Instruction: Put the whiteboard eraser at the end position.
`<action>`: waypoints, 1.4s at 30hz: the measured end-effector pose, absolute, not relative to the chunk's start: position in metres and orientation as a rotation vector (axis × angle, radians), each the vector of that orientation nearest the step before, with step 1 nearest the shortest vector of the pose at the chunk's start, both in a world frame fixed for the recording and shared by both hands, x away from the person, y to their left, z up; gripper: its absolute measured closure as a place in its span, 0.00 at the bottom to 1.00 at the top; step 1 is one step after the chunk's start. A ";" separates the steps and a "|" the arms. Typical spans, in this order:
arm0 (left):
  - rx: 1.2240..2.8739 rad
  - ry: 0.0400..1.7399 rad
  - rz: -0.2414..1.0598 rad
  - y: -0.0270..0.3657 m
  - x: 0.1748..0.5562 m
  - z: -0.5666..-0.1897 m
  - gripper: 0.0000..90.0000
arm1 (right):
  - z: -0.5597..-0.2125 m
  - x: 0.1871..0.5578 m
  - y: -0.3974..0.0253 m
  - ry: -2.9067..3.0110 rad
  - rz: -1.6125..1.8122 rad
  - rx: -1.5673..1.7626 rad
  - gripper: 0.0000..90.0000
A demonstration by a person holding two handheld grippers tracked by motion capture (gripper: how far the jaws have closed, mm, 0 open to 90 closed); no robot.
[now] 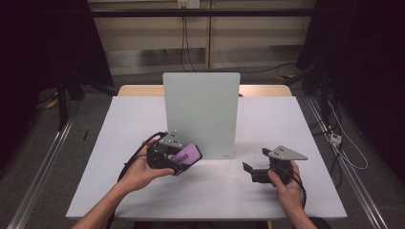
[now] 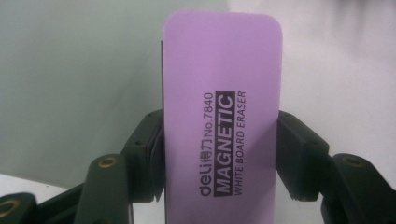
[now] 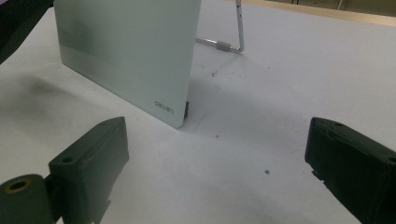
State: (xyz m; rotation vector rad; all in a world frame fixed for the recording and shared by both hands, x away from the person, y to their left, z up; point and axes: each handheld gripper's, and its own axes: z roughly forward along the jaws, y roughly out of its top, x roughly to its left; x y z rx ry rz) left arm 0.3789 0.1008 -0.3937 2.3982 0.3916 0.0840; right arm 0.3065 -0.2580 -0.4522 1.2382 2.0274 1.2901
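Two hand-held grippers work over a white-topped bench (image 1: 143, 119), one in each of the person's hands. At the left, the left hand (image 1: 138, 171) holds the left hand-held gripper (image 1: 179, 160) low over the bench, and its jaws are clamped on a flat purple rectangular whiteboard eraser with rounded corners (image 1: 187, 155). In the left gripper view the eraser (image 2: 222, 116) stands up between the two black jaws, gripped on its long edges — its face reads "deli No.7840 MAGNETIC WHITE BOARD ERASER" in black. The eraser sits just in front of the lower left part of a pale grey-green upright rectangular whiteboard panel (image 1: 201, 112), which stands near the middle of the bench.

In the right gripper view the panel (image 3: 130, 51) bears a small "deli" mark near its lower corner, and a thin metal wire stand (image 3: 231, 37) props it from behind, resting on the white surface.

At the right, the right hand (image 1: 286, 188) holds the right hand-held gripper (image 1: 250, 169) — well apart from the panel, its jaws spread wide with nothing between them, pointing toward the panel's lower right corner.
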 end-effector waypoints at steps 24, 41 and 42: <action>2.479 0.289 0.029 0.069 0.366 -0.405 0.45 | -0.452 0.307 -0.257 2.030 1.287 1.238 0.07; 2.560 0.272 -0.071 0.038 0.369 -0.423 0.45 | -0.452 0.307 -0.255 2.033 1.285 1.228 0.07; 2.549 0.281 -0.072 0.037 0.369 -0.425 0.45 | -0.452 0.307 -0.255 2.033 1.286 1.226 0.07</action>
